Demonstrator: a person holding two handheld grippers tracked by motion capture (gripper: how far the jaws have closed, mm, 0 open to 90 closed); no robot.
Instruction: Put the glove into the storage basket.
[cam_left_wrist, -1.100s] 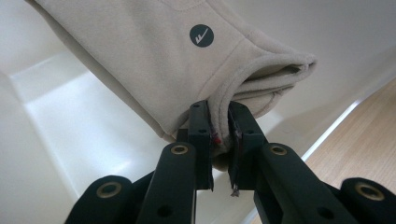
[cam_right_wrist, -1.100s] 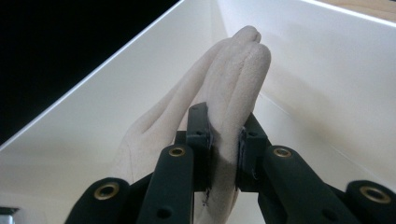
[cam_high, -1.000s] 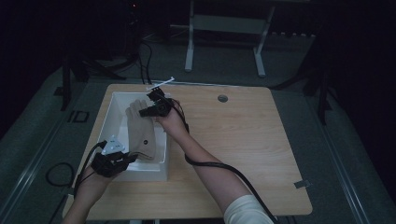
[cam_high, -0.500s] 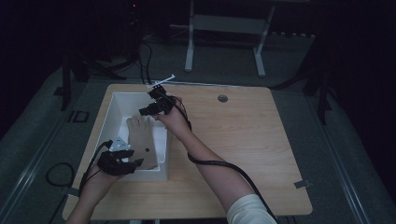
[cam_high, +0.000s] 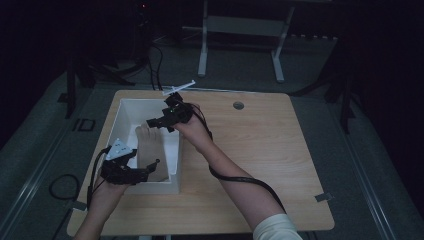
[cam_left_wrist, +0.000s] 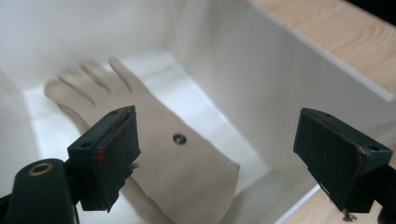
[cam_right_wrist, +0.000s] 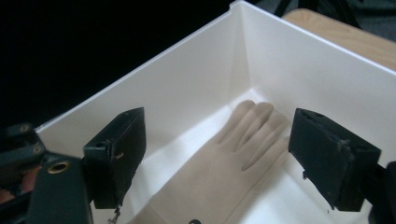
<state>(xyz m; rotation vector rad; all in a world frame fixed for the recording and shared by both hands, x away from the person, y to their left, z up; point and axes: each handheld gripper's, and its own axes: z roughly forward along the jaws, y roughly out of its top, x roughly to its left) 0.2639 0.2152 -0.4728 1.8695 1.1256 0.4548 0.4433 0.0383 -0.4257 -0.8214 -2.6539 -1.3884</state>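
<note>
The wooden tabletop (cam_high: 260, 165) holds a white box (cam_high: 127, 110). A tan glove (cam_left_wrist: 163, 154) lies flat inside it. The left gripper (cam_left_wrist: 224, 163) and right gripper (cam_right_wrist: 219, 163) hang over it, both jaws wide and holding nothing. Best to lift straight up, away from the walls.

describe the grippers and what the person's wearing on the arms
Both grippers are black with two blocky jaws. The left gripper carries a grey three-cornered plate, and a black cable trails from each. The right arm has a pale sleeve near the shoulder; forearms are bare.
</note>
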